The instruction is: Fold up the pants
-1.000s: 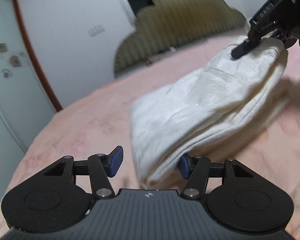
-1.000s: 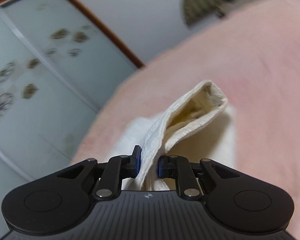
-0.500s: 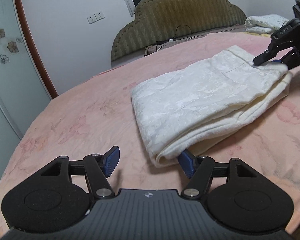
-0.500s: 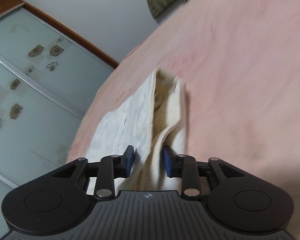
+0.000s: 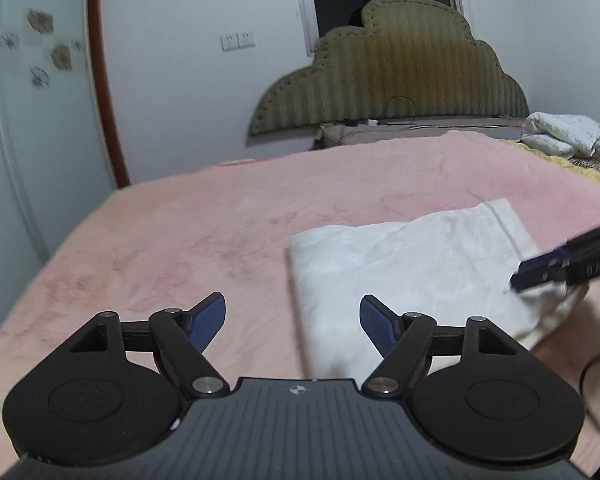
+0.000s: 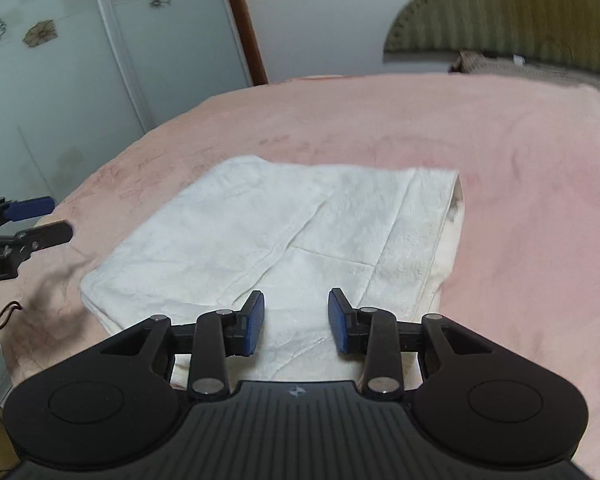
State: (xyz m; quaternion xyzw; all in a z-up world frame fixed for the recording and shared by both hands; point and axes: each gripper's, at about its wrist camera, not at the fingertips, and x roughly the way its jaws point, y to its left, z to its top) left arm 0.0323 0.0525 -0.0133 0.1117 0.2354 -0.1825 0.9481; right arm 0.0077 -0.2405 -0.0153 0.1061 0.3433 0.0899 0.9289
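Observation:
The cream-white pants (image 6: 300, 232) lie folded into a flat rectangle on the pink bedspread (image 6: 520, 184). My right gripper (image 6: 296, 320) hovers over their near edge. Its jaws are opening, the blue pads stand apart, and the cloth lies below them, not pinched. In the left wrist view the pants (image 5: 400, 272) sit right of centre. My left gripper (image 5: 292, 316) hangs above their left edge with its jaws opening wide and nothing between them. The right gripper (image 5: 518, 278) shows blurred over the pants' right end. The left gripper (image 6: 58, 219) enters the right wrist view from the left.
An olive padded headboard (image 5: 392, 76) stands at the far end of the bed. Frosted wardrobe doors with flower prints (image 6: 60, 60) line the left side, close to the bed's edge. Crumpled white bedding (image 5: 564, 136) lies at the far right. A thin cord (image 6: 4, 316) dangles at the left.
The right gripper let go of the pants' raised end, and the pants now lie flat. The left gripper widened and drew up and back from the folded edge.

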